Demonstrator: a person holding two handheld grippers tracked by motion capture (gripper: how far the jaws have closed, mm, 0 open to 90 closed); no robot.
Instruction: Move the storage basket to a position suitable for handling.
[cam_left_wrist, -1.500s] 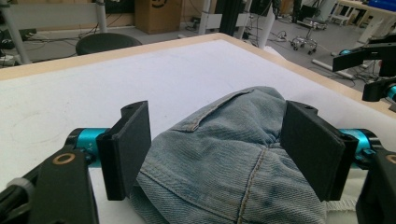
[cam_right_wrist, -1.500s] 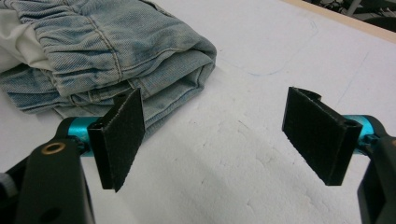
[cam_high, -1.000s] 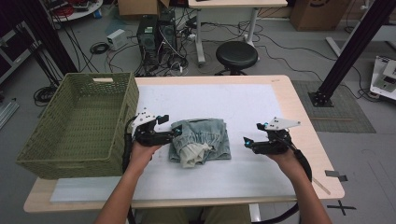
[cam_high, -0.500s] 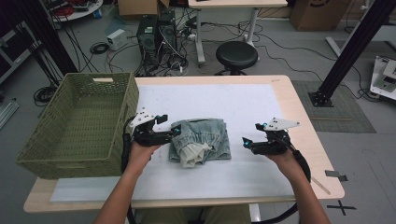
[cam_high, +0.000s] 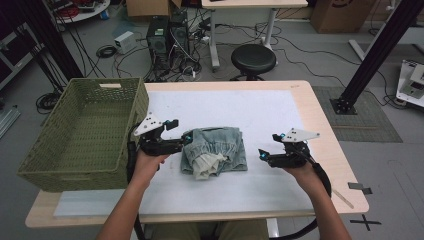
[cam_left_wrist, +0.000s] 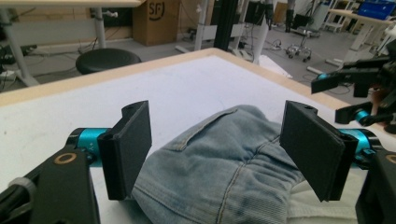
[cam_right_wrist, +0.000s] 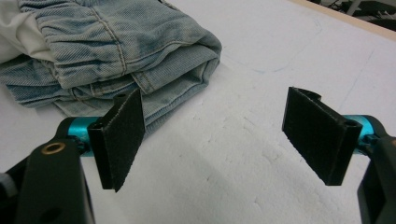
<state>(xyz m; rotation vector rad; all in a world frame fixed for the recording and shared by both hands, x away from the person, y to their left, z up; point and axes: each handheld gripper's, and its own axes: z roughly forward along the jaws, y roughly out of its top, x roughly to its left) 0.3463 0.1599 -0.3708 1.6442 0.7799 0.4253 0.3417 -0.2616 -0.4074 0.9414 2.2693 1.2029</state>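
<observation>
Folded light-blue denim jeans (cam_high: 216, 151) with a white inner pocket showing lie on the white mat in the middle of the table. My left gripper (cam_high: 176, 137) is open at the jeans' left edge; in the left gripper view the denim (cam_left_wrist: 219, 168) bulges between its two black jaws. My right gripper (cam_high: 264, 154) is open a little to the right of the jeans, apart from them. In the right gripper view the folded jeans (cam_right_wrist: 116, 60) lie beyond the left jaw, and bare mat lies between the jaws.
A large green woven basket (cam_high: 80, 135) stands on the table's left end, close behind my left hand. The white mat (cam_high: 240, 107) covers most of the wooden table (cam_high: 327, 150). A stool, cables and computer cases sit on the floor beyond the far edge.
The right gripper has drifted slightly left toward the jeans. The left gripper and the jeans look unchanged.
</observation>
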